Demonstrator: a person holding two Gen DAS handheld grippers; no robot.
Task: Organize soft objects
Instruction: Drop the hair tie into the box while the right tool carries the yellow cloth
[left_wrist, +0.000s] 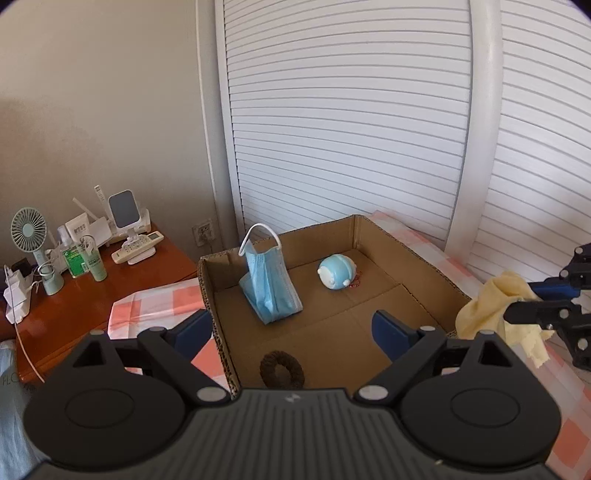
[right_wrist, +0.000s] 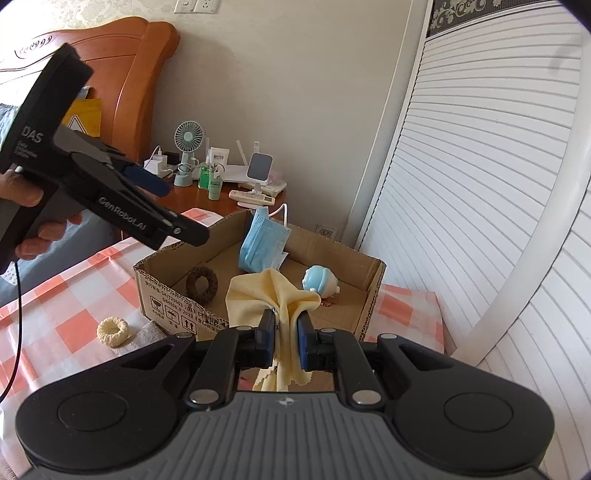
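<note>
An open cardboard box (left_wrist: 424, 258) (right_wrist: 162, 295) sits on a pink-checked bed. Inside are a blue face mask (left_wrist: 269, 284) (right_wrist: 262, 243), a blue round plush toy (left_wrist: 338, 271) (right_wrist: 319, 282) and a dark brown scrunchie (left_wrist: 281, 371) (right_wrist: 202, 284). My left gripper (left_wrist: 291, 328) (right_wrist: 173, 206) is open and empty, held above the box's near-left edge. My right gripper (right_wrist: 286, 339) (left_wrist: 524, 306) is shut on a pale yellow cloth (right_wrist: 266, 299) (left_wrist: 491, 310), held at the box's right rim. A cream scrunchie (right_wrist: 112, 330) lies on the bed outside the box.
A wooden nightstand (left_wrist: 92, 299) left of the bed carries a fan (left_wrist: 29, 229), bottles, a remote and a phone stand. White louvred closet doors (left_wrist: 351, 129) stand behind the box. A grey cloth (right_wrist: 147, 334) lies by the cream scrunchie.
</note>
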